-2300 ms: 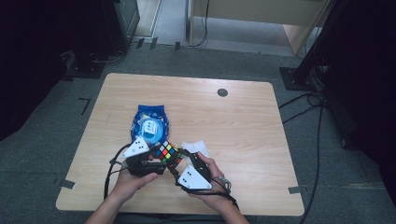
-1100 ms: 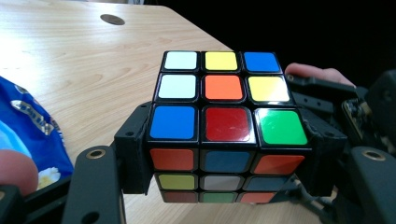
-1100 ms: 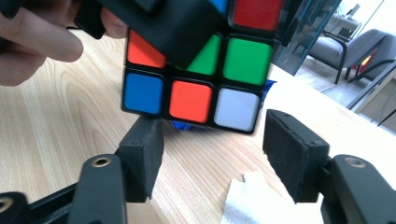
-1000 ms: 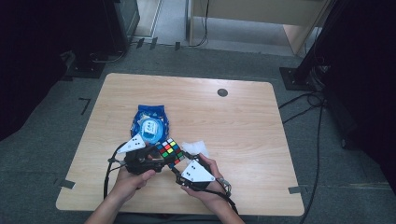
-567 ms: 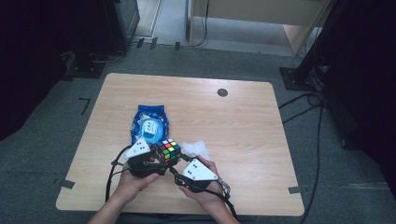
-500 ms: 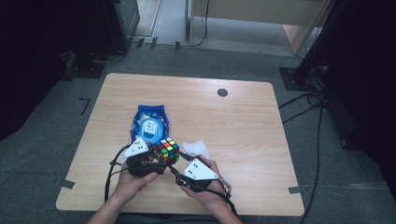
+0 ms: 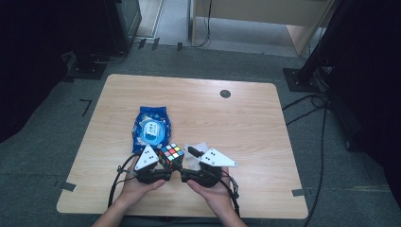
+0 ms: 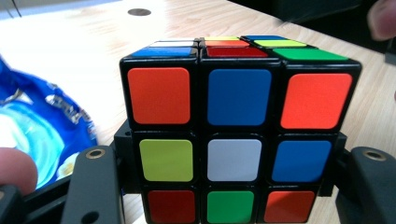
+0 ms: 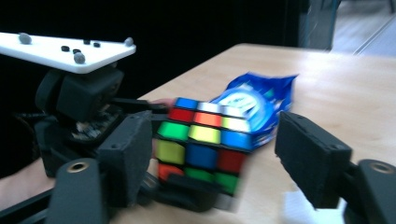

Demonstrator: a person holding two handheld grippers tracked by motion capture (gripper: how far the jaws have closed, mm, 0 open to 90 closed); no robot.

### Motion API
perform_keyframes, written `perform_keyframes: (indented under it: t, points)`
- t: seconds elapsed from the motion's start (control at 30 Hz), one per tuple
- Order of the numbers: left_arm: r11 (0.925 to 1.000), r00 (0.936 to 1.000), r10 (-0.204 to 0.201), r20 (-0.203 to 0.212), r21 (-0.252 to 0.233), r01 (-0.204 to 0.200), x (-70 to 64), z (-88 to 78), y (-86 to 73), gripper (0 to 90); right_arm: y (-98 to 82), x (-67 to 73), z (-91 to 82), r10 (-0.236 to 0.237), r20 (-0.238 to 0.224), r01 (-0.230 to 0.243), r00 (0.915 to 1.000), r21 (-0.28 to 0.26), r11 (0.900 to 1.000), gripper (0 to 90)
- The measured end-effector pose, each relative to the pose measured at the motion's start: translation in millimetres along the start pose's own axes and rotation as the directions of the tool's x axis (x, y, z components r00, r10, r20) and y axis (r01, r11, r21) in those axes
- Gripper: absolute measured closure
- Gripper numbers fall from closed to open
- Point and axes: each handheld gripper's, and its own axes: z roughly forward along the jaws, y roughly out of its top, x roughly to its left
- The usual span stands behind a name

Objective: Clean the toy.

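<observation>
The puzzle cube (image 7: 171, 155) sits at the near middle of the table (image 7: 255, 123), gripped by the left gripper (image 7: 166, 166), whose jaws press on its lower sides. The left gripper view brings out the cube (image 8: 239, 126) face-on: orange, blue, orange across the top row, yellow-green, white, blue below, red, green, orange at the bottom, with a black jaw on each flank. The right gripper view shows the cube (image 9: 205, 142) from its side, blurred, and behind it the left gripper's body with its white plate. The right gripper (image 7: 189, 158) stands just right of the cube; its jaws have just been opening, and they stand wide, nothing clamped, the cube beyond them. Just beyond the cube lies a blue snack packet (image 7: 151, 127). A small clear wrapper (image 7: 198, 147) lies near the right gripper, visible from the high view.
</observation>
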Motion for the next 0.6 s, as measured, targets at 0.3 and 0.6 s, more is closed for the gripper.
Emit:
perform_keyframes:
  t: [0.3,0.6]
  points:
    - [0.9912,0.9911,0.118,-0.061,-0.053,-0.122,-16.1,-3.3,0.6,34.0,-8.7,0.9,8.3,0.152,0.028,-0.153,0.988,0.036,0.988,33.3]
    - [0.9967,0.9951,0.077,-0.061,-0.021,-0.078,-1.6,-3.9,-2.8,34.1,-5.9,-16.8,-1.8,0.181,-0.029,-0.181,0.9831,0.005,0.984,27.9]
